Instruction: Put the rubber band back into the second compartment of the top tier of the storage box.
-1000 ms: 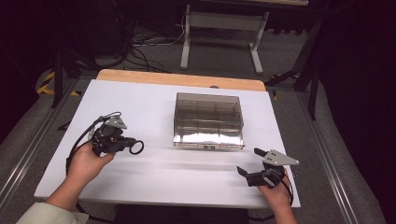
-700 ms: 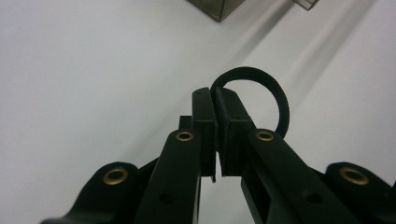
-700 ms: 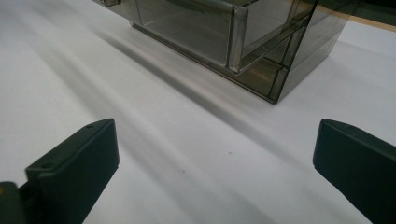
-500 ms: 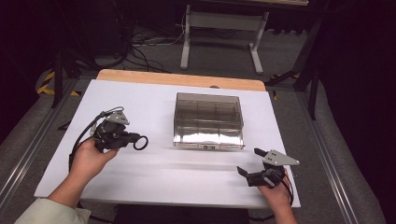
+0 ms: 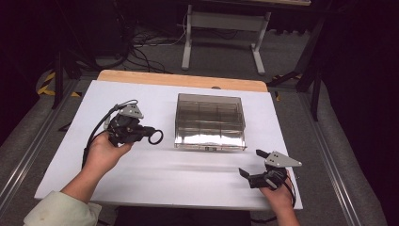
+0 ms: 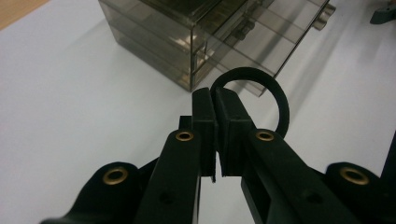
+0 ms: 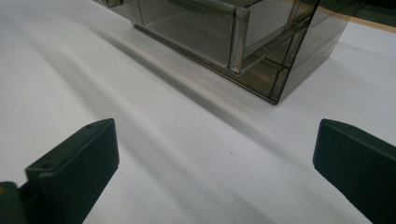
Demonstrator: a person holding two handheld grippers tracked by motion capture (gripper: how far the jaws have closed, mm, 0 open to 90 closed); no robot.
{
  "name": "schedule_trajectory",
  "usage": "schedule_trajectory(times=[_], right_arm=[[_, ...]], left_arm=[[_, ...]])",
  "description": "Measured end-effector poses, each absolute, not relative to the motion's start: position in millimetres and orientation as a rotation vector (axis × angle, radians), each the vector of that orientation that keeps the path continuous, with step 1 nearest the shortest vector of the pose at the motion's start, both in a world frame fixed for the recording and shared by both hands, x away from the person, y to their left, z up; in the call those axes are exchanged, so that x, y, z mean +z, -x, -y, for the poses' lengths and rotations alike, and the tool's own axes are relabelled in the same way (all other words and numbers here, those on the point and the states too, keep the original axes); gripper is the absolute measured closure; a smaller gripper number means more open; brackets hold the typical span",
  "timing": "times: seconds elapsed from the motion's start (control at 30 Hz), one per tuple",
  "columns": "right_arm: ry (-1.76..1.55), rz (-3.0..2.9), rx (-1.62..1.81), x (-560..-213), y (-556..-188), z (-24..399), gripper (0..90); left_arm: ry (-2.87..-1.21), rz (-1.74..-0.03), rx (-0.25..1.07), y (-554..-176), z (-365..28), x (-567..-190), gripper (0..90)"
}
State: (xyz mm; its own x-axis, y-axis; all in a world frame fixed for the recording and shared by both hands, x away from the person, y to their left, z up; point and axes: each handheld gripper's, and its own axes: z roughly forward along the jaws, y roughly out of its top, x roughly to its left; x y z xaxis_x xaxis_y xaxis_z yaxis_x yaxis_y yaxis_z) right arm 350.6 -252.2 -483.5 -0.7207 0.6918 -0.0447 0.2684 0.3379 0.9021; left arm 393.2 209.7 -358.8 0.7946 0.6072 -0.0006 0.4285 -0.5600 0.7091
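Observation:
My left gripper (image 5: 147, 134) is shut on a black ring (image 5: 155, 136), held above the white table left of the smoky clear plastic box (image 5: 210, 121). In the left gripper view the ring (image 6: 275, 98) stands up from between the pressed pads, my left gripper (image 6: 215, 112) pointing at the box's corner (image 6: 191, 51). The box has several compartments and a closed lid. My right gripper (image 5: 251, 162) rests near the table's front right edge, jaws wide apart with nothing between them. In the right gripper view, my right gripper (image 7: 215, 154) faces the box's front wall (image 7: 224, 42).
White sheet (image 5: 188, 179) covers the table, with a wooden strip (image 5: 179, 79) along the far edge. Beyond stand a metal stand's legs (image 5: 221, 28) and floor cables (image 5: 141, 42). Metal rails (image 5: 28, 155) run along both table sides.
My left hand has lifted and carried the ring to the right, closer to the box. The right hand has kept still.

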Motion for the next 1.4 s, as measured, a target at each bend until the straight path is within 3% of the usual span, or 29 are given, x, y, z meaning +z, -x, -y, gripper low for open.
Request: schedule_trajectory(times=[1.4], right_arm=[[-0.826, -2.195, 1.361, -483, -350, 252, 0.9]], left_arm=[[-2.206, -0.616, 0.248, -422, -112, -350, 86.8]])
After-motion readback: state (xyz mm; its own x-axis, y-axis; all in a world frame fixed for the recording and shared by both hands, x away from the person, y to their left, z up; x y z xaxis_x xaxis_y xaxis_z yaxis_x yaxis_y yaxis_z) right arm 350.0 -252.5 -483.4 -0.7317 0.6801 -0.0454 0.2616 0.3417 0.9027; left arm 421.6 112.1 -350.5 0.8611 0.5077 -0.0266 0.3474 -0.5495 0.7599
